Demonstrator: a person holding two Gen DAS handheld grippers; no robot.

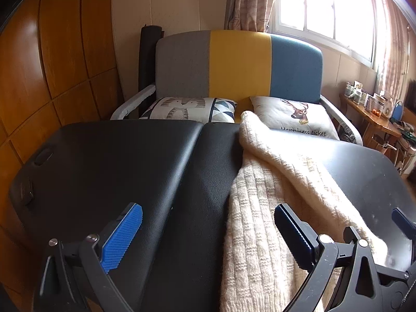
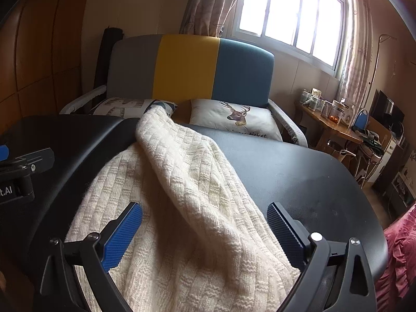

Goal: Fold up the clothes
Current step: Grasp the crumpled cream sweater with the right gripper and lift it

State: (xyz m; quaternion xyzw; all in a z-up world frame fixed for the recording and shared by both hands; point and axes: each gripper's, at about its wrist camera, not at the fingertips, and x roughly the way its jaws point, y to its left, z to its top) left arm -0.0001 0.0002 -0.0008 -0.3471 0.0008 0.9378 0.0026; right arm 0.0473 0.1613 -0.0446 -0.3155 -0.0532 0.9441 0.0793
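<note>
Cream knit sweater [image 2: 182,195] is seen laid lengthwise at frame centre on the black padded surface [image 2: 299,171], one flap doubled over, likely for folding. Right hand-held gripper [image 2: 205,231] is held spread over it, grasping nothing; left hand-held gripper [image 1: 208,236] likewise spread at its left edge.

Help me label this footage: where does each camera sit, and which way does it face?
Left wrist: on the left gripper, open, looking over the black table toward the sofa; the right gripper's tip shows at right.
Right wrist: on the right gripper, open above the cream sweater, facing the sofa; the left gripper shows at left.
Shared: sweater, table, sofa, deer cushion.
</note>
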